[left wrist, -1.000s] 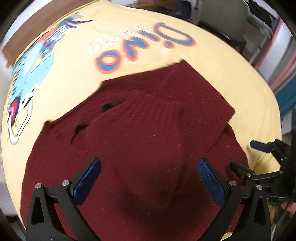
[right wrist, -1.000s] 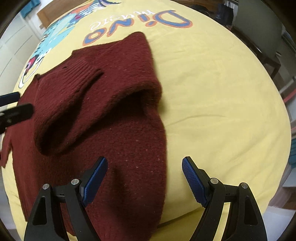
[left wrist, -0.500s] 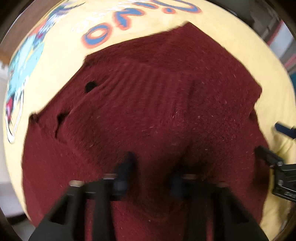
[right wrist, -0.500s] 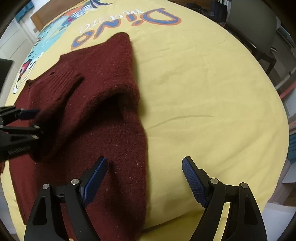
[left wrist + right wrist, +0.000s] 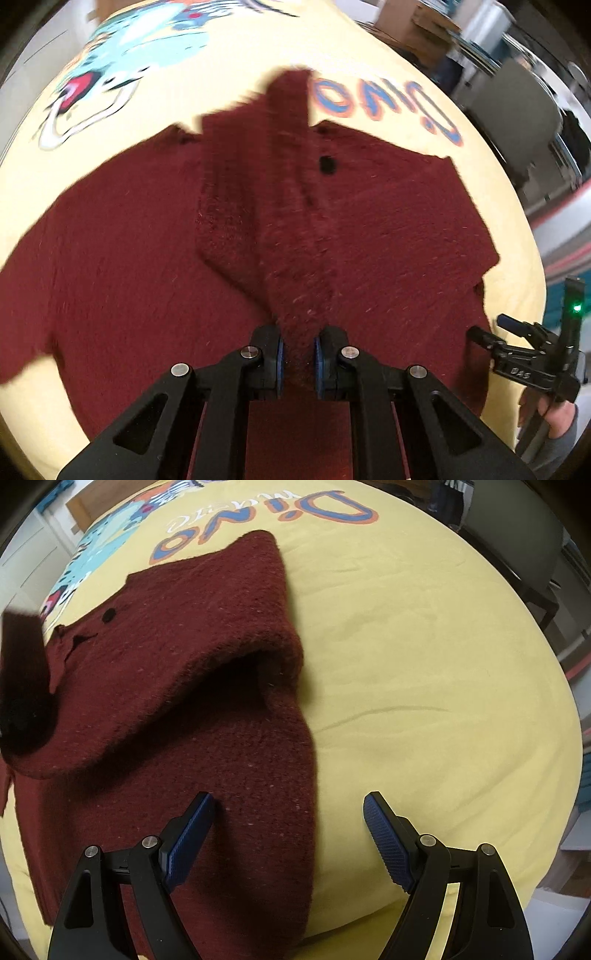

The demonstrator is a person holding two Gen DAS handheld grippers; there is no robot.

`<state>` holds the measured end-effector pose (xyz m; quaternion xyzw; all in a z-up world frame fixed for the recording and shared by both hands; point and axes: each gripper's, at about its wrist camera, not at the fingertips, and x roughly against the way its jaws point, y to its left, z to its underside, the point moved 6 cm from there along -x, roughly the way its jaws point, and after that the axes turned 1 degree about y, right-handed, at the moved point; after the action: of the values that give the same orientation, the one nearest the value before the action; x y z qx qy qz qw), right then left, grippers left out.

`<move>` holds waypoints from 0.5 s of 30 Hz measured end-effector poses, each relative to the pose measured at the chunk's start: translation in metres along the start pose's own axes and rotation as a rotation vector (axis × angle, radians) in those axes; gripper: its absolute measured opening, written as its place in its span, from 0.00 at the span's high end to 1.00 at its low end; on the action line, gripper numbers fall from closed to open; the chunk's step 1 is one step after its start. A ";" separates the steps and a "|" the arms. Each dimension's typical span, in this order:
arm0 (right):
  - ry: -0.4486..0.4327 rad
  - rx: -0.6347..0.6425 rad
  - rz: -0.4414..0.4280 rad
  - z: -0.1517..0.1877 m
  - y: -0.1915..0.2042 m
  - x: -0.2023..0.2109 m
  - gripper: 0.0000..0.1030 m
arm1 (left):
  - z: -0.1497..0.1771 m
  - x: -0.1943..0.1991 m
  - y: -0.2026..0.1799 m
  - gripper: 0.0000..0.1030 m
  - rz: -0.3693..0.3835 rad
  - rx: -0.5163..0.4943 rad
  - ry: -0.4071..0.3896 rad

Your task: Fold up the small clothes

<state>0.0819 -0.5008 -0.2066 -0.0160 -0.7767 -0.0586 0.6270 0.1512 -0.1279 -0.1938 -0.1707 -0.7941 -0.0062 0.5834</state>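
Left tongs are clamped on a raised strip of the dark red sweater, apparently a sleeve, with the garment spread on the yellow dinosaur-print sheet. Judging by this, a sleeve fold is under way; next it needs carrying across the body and laying flat. Right tongs hover wide open above the sweater's near edge, holding nothing.
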 end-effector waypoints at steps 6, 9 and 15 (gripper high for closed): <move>-0.007 0.024 0.003 -0.004 0.007 0.005 0.19 | 0.025 -0.012 0.011 0.87 0.006 0.087 0.047; -0.006 0.025 0.001 -0.010 0.013 0.001 0.19 | 0.032 -0.014 0.001 0.81 -0.009 0.087 0.084; -0.003 0.048 0.010 -0.011 0.018 0.000 0.19 | 0.048 -0.015 0.030 0.31 -0.071 0.142 0.141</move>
<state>0.0939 -0.4845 -0.2032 -0.0051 -0.7787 -0.0367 0.6264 0.1189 -0.0933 -0.2293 -0.0995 -0.7551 0.0175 0.6478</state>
